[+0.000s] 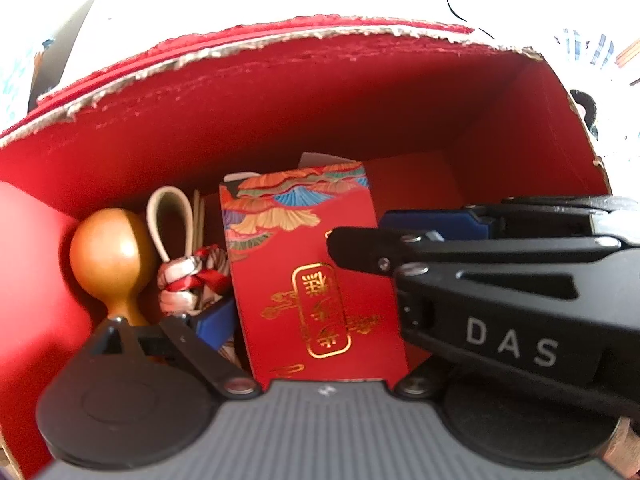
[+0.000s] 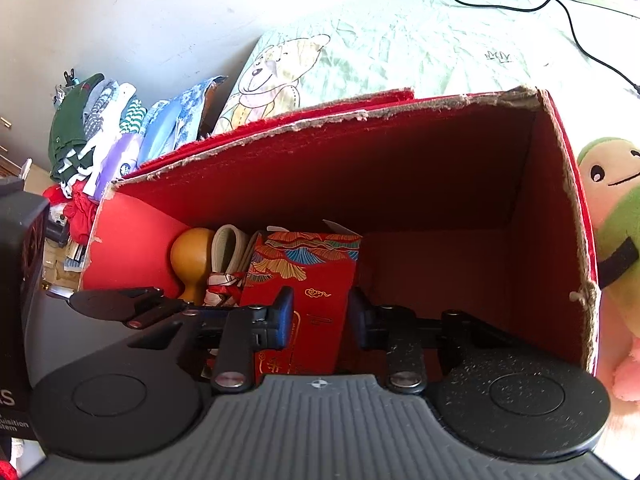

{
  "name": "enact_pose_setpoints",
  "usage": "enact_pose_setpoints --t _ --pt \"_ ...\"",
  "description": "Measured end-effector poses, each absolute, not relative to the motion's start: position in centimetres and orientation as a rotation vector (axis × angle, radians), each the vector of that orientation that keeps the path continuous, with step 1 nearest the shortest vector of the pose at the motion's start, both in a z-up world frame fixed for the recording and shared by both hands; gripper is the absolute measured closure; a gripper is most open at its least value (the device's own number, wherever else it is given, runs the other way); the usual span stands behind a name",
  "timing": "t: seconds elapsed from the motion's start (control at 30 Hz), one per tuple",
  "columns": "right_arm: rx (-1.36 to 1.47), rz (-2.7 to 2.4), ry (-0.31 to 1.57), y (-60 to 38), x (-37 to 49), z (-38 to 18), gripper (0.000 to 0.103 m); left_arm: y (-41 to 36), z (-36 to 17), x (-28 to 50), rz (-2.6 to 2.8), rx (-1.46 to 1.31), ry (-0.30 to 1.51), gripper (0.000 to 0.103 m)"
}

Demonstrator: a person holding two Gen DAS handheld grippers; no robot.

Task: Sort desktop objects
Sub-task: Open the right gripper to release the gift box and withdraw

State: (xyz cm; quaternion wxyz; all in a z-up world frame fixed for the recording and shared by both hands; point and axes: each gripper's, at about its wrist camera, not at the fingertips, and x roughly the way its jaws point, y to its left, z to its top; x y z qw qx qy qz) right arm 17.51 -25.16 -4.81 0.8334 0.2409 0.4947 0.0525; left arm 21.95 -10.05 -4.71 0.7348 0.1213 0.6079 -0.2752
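Both my grippers reach down into one red cardboard box (image 2: 460, 184) with torn, ragged top edges, which sits on a pale green bed sheet (image 2: 420, 40) printed with a bear. My right gripper (image 2: 320, 320) has its jaws partly open on either side of one red packet (image 2: 308, 280) decorated with gold characters and coloured fan patterns; the blue pads (image 2: 285, 318) stand just beside its faces, and I cannot tell whether they press it. My left gripper (image 1: 316, 276) is spread wide in its own view, the left blue pad low near the ribbon bundle and the right pad far over at the packet's right edge, gripping nothing that I can see. The red packet (image 1: 316, 280) stands upright in the near-left part of the box floor. To its left I count three things: one golden wooden gourd (image 1: 112, 264) against the left wall, one cream loop (image 1: 170, 220), and one bundle of red-and-white ribbon (image 1: 196, 276) between gourd and packet. The right half of the box floor is bare red. Outside, one green and pink plush toy (image 2: 612, 232) leans at the box's right wall, one pile of folded clothes (image 2: 104, 132) lies far left, and one black cable (image 2: 560, 4) crosses the sheet.
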Motion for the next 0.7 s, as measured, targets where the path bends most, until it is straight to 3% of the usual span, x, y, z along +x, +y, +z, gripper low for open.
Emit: enact_pose_setpoints --t 0.1,0.7 --pt "0.513 0.123 1.055 -25.3 17.5 -4.8 0.064 -10.2 -5.3 23.2 -0.598 0.282 1.346 0.011" --pt "0.517 0.192 1.051 -24.9 17.8 -5.0 0.071 -10.6 -3.8 23.0 -0.516 0.356 1.255 0.006"
